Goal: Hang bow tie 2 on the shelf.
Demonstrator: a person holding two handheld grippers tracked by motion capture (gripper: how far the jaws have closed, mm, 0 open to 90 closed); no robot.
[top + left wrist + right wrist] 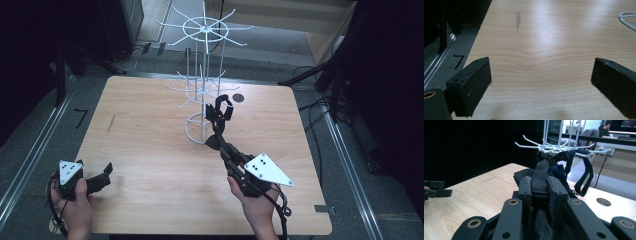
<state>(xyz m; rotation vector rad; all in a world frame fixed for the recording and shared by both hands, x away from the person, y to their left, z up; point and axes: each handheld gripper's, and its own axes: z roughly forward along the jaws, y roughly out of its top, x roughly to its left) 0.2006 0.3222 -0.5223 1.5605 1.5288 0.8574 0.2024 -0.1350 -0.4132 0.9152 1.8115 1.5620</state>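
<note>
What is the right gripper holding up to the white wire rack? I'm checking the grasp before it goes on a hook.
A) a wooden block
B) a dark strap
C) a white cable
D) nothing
B: the right gripper is clamped on a dark strap raised beside the hooks of the rack.

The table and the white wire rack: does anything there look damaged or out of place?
One small thing: the wooden table has a grey scuff mark near its left side. The white wire rack stands upright. The right gripper is shut on a dark strap below the rack's lower hooks.
</note>
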